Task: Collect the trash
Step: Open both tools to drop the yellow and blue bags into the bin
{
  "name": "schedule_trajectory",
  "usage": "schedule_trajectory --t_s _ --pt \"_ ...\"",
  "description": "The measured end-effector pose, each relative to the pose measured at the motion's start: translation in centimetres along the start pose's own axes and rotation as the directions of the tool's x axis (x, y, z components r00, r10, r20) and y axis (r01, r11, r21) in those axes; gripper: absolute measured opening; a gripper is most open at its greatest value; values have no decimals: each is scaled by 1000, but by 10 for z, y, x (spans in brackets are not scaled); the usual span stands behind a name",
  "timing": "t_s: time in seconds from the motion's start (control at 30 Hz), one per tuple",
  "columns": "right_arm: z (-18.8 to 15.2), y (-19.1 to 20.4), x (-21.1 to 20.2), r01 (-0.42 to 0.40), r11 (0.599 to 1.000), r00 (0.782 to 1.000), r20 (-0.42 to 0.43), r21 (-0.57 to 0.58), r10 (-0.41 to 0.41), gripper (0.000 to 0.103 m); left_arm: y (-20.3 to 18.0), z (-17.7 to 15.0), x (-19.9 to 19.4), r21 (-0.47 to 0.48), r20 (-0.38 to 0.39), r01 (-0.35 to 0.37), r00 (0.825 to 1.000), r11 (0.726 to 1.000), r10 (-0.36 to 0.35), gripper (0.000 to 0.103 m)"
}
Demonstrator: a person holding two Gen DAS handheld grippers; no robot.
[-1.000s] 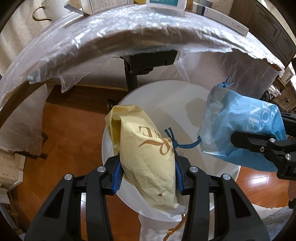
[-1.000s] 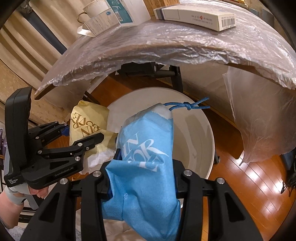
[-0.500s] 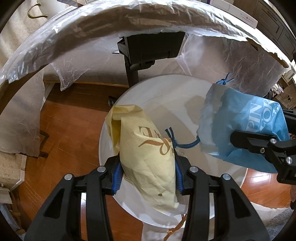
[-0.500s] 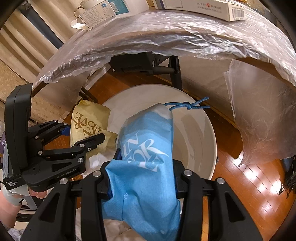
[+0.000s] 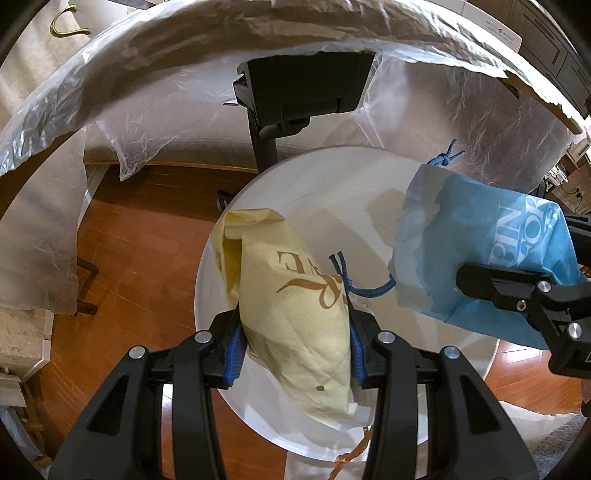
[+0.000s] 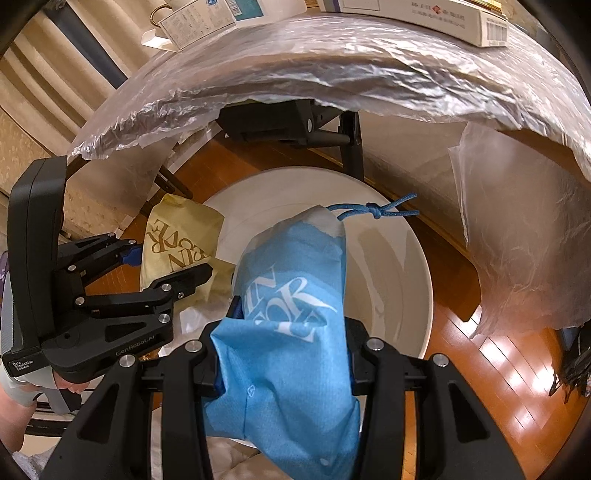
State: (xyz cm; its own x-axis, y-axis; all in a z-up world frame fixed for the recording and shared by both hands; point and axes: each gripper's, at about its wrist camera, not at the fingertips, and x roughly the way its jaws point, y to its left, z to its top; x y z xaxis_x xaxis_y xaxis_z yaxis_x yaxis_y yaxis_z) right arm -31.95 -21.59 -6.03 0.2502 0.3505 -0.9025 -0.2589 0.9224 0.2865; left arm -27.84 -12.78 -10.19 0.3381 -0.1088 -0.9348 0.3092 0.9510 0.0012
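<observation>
1. A yellow bag [image 5: 295, 325] is grasped by the left hand-held gripper [image 5: 295, 343], its blue pads [image 5: 233, 350] pressed against both sides of the bag.
2. A blue bag [image 6: 291, 325] is clenched between the fingers of the right hand-held gripper [image 6: 284, 354], its printed white letters facing up.
3. Both bags are held above a round white bin [image 5: 332, 192], which stands on a wooden floor [image 5: 140, 229].
4. The yellow bag is seen over the bin's left rim, and the blue bag over its right part in the left wrist view.
5. A knotted blue cord [image 6: 373, 212] is seen at the blue bag's far end, hanging over the bin's opening.
6. A second blue cord [image 5: 354, 284] is seen running from the blue bag to the yellow bag's side.
7. Behind the bin, a table [image 6: 332, 74] wrapped in clear plastic is seen, with a box [image 6: 436, 16] lying on it.
8. A black bracket [image 5: 306, 85] and leg are seen under the table.
</observation>
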Motion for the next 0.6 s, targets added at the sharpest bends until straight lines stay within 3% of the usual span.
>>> schedule_trajectory --t_s 0.23,0.3,0.33,0.37,0.4,0.43,0.6 --pt "1 -1 0 2 1000 1000 -3 1 -2 43 1 1 2 -2 -4 3 1000 1000 -3 45" --pt "1 -1 -2 15 1000 1000 3 -7 -15 50 1 2 0 -1 15 3 1000 1000 -3 47" --pt "1 0 -5 36 999 999 19 -11 -36 54 1 2 -2 0 33 -7 999 1000 7 52" --pt "0 0 -7 47 999 998 29 -15 -47 65 2 3 -4 1 48 -10 999 1000 9 59" --pt "-1 1 -11 55 998 997 47 -19 -54 74 3 3 -7 -2 69 0 998 1000 0 74" --pt "-1 0 -15 54 998 997 57 -18 -53 75 4 2 -9 -5 86 12 996 1000 -12 80" --pt "-4 -7 -31 33 999 996 78 0 -33 75 6 -1 -15 -7 99 5 995 1000 -4 82"
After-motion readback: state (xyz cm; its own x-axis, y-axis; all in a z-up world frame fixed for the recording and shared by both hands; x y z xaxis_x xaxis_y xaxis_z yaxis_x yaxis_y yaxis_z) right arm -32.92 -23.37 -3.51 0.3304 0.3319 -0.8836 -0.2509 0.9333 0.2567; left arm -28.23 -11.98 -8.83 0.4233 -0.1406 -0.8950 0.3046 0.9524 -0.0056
